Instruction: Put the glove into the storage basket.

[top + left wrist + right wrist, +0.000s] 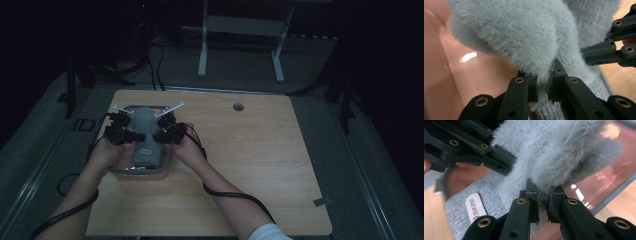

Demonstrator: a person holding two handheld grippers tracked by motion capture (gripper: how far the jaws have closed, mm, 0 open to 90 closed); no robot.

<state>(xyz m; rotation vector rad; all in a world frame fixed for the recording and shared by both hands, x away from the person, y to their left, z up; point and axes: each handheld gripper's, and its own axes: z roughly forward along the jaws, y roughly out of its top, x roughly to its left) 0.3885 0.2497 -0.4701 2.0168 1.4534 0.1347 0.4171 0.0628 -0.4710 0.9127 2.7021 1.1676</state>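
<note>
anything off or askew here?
Nothing damaged or spilled. The grey fuzzy garment hangs partly over the tray rim, pinched by the left gripper and right gripper. That looks like handling, not a fault.

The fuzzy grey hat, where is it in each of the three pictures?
High view: the fuzzy grey hat is left of the middle, over the pink tray, between both grippers.
Left gripper view: it covers the top, and the left gripper pinches its edge.
Right gripper view: it covers the top and middle, and the right gripper pinches it.
Shared landmark: the pink tray under the hat.
</note>
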